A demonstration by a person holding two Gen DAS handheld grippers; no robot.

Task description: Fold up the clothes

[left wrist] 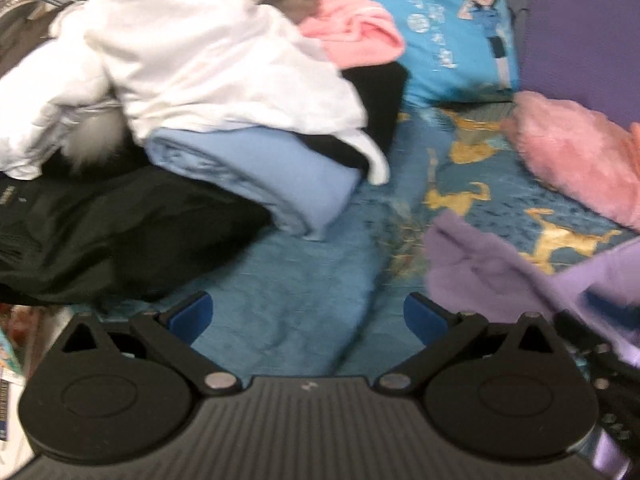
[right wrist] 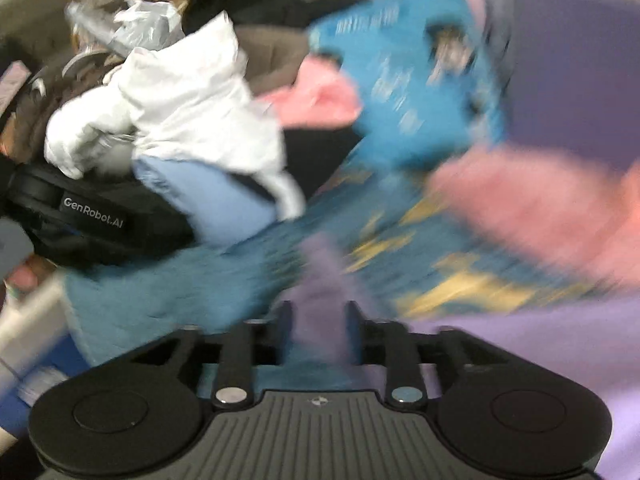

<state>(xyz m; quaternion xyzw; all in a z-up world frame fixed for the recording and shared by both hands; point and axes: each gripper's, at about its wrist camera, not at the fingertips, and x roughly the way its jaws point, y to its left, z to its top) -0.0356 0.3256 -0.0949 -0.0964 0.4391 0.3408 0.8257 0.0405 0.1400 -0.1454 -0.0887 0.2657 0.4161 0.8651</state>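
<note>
A lilac garment (left wrist: pixel 500 264) lies on the blue bed cover (left wrist: pixel 304 300) at the right of the left wrist view. My left gripper (left wrist: pixel 308 316) is open and empty, its blue pads wide apart over bare cover, left of the garment. In the blurred right wrist view my right gripper (right wrist: pixel 318 328) is shut on a fold of the lilac garment (right wrist: pixel 318 280), which also spreads at the lower right (right wrist: pixel 540 352). The right gripper's body shows at the left wrist view's right edge (left wrist: pixel 608 380).
A pile of clothes stands at the back left: a white jacket (left wrist: pixel 208 52), a folded light blue piece (left wrist: pixel 276 180), black garments (left wrist: pixel 120 232) and a pink one (left wrist: pixel 352 28). A fluffy pink item (left wrist: pixel 580 160) lies at the right. A cartoon-print blue pillow (left wrist: pixel 448 32) is behind.
</note>
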